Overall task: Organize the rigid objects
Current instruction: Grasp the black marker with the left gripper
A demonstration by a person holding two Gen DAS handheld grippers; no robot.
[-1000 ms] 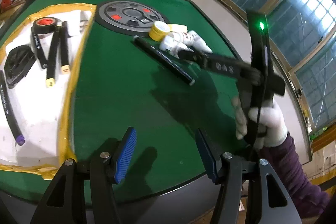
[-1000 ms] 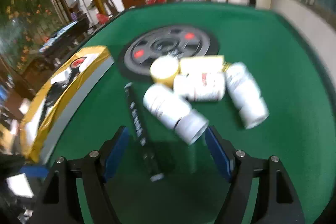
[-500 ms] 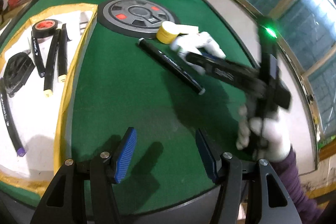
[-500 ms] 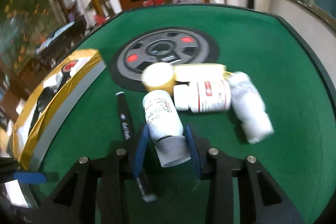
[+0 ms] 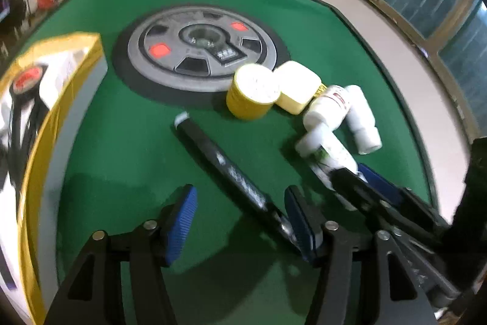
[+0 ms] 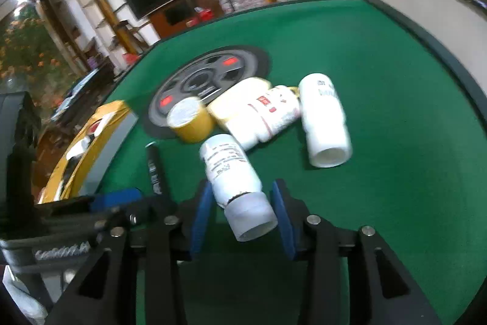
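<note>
Right wrist view: the right gripper (image 6: 243,212) straddles a white pill bottle (image 6: 232,172) lying on its side on the green desk (image 6: 395,142), blue pads flanking the capped end. Whether the pads press the bottle cannot be told; a thin gap seems to show on each side. The bottle's long axis runs away from the gripper, in line with the fingers, its base pointing toward the cluster beyond: a yellow-sided round tin (image 6: 190,124), a cream box (image 6: 237,102), a red-labelled white bottle (image 6: 271,114) and a plain white bottle (image 6: 325,124), all lying close together.

In the left wrist view, the left gripper (image 5: 240,221) stands open over a black marker (image 5: 225,166) that lies diagonally, its near end against the right-hand pad, its white-tipped end pointing toward the tin. A yellow-rimmed tray (image 5: 61,99) holding other items sits off to the left, well apart from both. The left gripper looks nearer the marker, the right nearer the bottle.
</note>
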